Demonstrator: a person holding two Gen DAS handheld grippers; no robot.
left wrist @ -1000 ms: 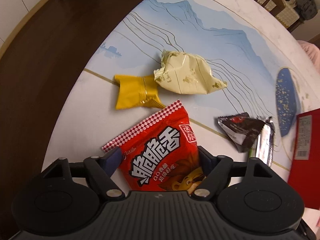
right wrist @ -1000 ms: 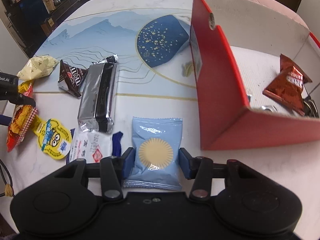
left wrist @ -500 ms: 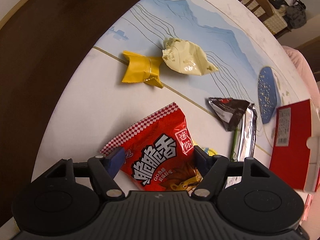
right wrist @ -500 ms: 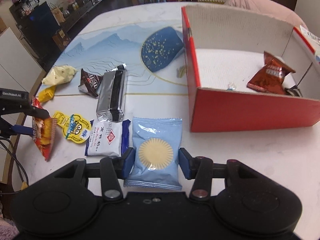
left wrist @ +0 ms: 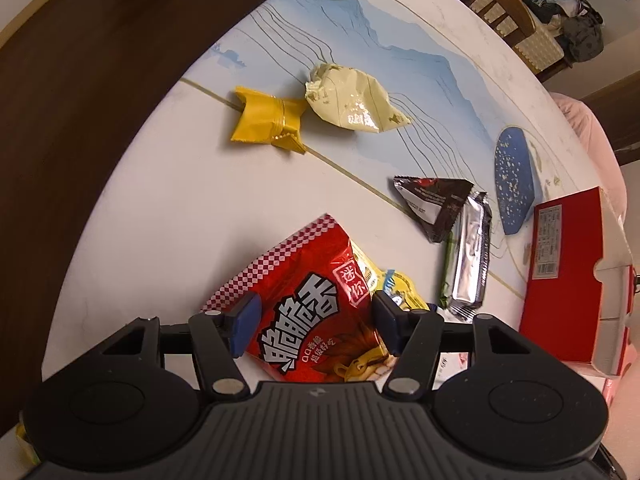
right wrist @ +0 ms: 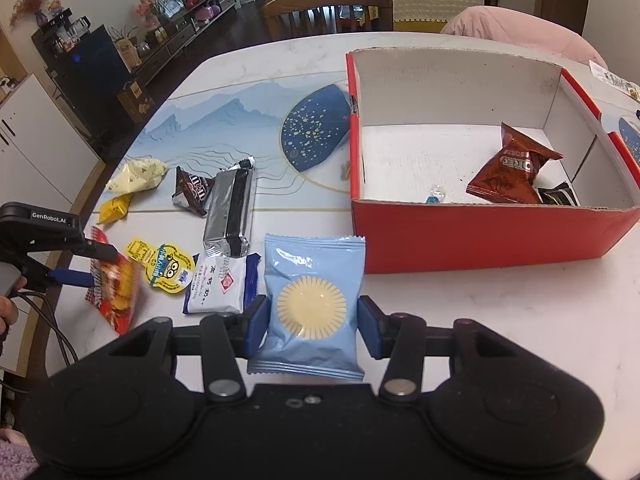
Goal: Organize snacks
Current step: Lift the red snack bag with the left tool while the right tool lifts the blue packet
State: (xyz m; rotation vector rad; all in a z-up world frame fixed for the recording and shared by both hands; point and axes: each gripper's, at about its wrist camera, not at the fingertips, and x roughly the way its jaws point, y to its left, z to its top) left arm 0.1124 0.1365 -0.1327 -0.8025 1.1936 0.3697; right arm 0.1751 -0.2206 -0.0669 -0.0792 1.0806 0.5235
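My left gripper point(left wrist: 314, 326) is shut on a red snack bag point(left wrist: 316, 312) and holds it above the table's left side; it also shows in the right wrist view point(right wrist: 114, 288). My right gripper point(right wrist: 314, 326) is shut on a light blue packet with a sun print point(right wrist: 314, 300), held above the table in front of the red box point(right wrist: 480, 232). The box holds a brown Oreo bag point(right wrist: 514, 172), a dark packet and a small candy.
On the table lie a yellow packet point(left wrist: 266, 122), a cream bag point(left wrist: 352, 102), a dark triangular M&M's bag point(left wrist: 432, 204), a silver bar point(left wrist: 470, 252), a Minion pouch point(right wrist: 164, 268) and a white-blue packet point(right wrist: 220, 284). Chairs stand behind the table.
Both grippers have risen with their packets. The left one lifted the red bag off the table and swung right, toward the box. The right one pulled back and up, showing the box's inside.
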